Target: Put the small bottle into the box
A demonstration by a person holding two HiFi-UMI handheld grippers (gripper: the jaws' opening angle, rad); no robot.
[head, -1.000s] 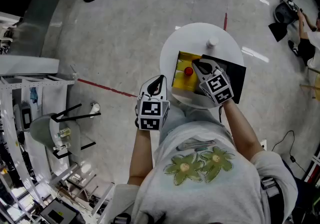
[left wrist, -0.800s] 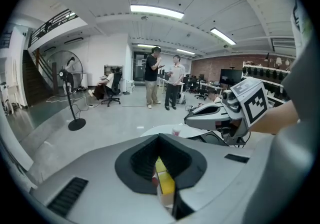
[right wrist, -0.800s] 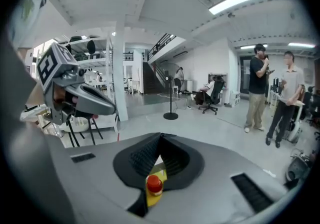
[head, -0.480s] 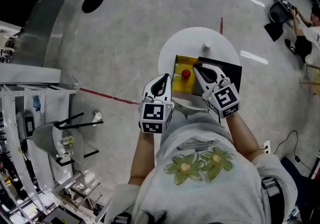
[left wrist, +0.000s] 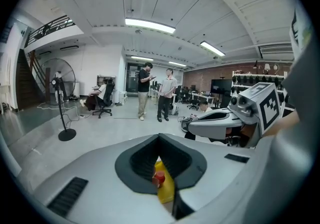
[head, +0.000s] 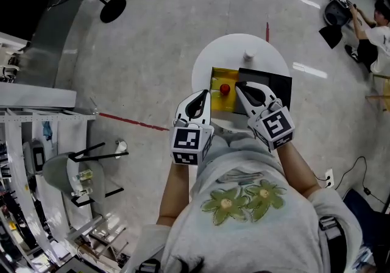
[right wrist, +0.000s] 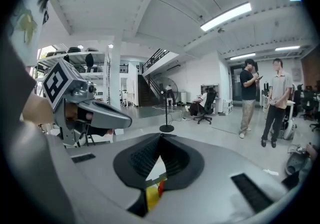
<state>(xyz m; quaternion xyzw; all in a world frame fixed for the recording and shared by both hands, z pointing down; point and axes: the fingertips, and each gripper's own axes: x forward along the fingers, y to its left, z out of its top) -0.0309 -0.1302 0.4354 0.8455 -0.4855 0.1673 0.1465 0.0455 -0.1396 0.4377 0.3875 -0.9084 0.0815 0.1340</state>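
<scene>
A small bottle with a red cap point(head: 225, 89) stands inside the open yellow box point(head: 218, 100) on the round white table point(head: 210, 61). A black lid point(head: 271, 83) lies against the box's right side. My right gripper point(head: 239, 86) is shut and empty, its tips just right of the bottle above the box's edge. My left gripper point(head: 200, 95) is shut and empty at the box's left edge. In the left gripper view the red cap point(left wrist: 158, 180) and yellow box point(left wrist: 167, 190) show below the jaws point(left wrist: 159, 137). The right gripper view shows the box point(right wrist: 151, 196) under its jaws point(right wrist: 161, 137).
A small white object point(head: 248, 55) stands at the table's far side. On the floor are a black fan base point(head: 113, 8) and a red tape line point(head: 131, 122). Shelving point(head: 33, 113) and a stool point(head: 64, 171) are at left. Two people stand far off point(left wrist: 156, 90).
My left gripper has come up and right to the box's near left edge. The right gripper has drawn back a little toward my body. The bottle and box have stayed put.
</scene>
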